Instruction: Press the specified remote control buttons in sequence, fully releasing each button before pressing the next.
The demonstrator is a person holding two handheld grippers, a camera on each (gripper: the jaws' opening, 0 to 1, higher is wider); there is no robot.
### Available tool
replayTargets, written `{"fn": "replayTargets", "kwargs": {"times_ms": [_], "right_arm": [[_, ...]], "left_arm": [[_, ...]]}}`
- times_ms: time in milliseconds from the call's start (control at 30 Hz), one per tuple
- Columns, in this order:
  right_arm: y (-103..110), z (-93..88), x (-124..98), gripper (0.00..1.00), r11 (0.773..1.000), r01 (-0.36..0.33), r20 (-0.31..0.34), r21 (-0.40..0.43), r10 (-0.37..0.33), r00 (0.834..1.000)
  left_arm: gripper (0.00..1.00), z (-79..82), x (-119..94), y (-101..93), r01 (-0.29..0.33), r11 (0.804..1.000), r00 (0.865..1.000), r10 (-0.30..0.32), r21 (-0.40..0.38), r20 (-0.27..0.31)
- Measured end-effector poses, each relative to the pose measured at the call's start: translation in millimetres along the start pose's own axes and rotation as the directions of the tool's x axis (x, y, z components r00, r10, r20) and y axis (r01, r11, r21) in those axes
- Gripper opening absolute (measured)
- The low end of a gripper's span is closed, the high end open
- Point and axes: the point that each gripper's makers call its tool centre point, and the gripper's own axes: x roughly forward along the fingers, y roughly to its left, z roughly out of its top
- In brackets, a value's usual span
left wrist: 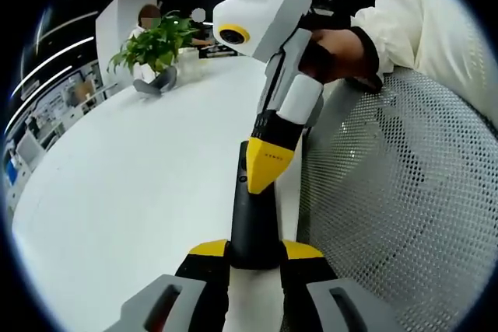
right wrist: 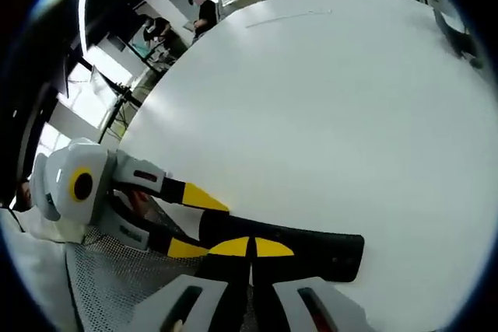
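A long black remote control point(left wrist: 254, 219) lies lengthwise over the near edge of the white table point(left wrist: 140, 192). My left gripper point(left wrist: 255, 249) is shut on the remote's near end, one yellow tip on each side. My right gripper point(left wrist: 268, 167) comes down from the upper right, held by a hand point(left wrist: 342, 52), and its yellow tips are closed together on the remote's top face. In the right gripper view, my right gripper point(right wrist: 253, 247) has its tips pressed together on the remote point(right wrist: 319, 253). There the left gripper point(right wrist: 194, 223) clamps the remote's left end.
A potted green plant point(left wrist: 156, 43) stands at the table's far end, with people beyond it. A white mesh chair back point(left wrist: 397, 192) rises close on the right, beside a white sleeve point(left wrist: 424, 13). Wide bare tabletop point(right wrist: 327, 99) stretches away, with people standing point(right wrist: 206, 9) past its edge.
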Motion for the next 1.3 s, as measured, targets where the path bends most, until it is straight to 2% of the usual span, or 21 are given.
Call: {"fn": "replayTargets", "kwargs": {"times_ms": [367,567,733,1000,1300], "right_arm": [[2,0.2,0,0.00,0.997,0.019,-0.017,-0.080,-0.020,1.000],[10,2.8,1,0.00,0.995,-0.023,-0.005,-0.096,0.022,1.000],[10,-1.5,6,0.00,0.991,-0.013,-0.034,-0.133,0.009,0.999],[9,-0.2,5,0.00,0.991,-0.008,-0.026,-0.135,0.005,1.000],[7,1.1,6,0.00,0.996,-0.012,-0.006,-0.083,0.012,1.000]], "left_arm": [[0.25,-0.4,1,0.7,-0.005,1.000,1.000,0.005,-0.007,-0.003],[0.25,-0.1,0,0.8,-0.005,1.000,1.000,0.005,-0.007,-0.003],[0.25,0.3,0,0.5,-0.005,1.000,1.000,0.005,-0.007,-0.003],[0.25,0.5,0,0.4,-0.005,1.000,1.000,0.005,-0.006,-0.004],[0.24,0.5,0,0.4,-0.002,1.000,1.000,0.002,-0.001,-0.002]]}}
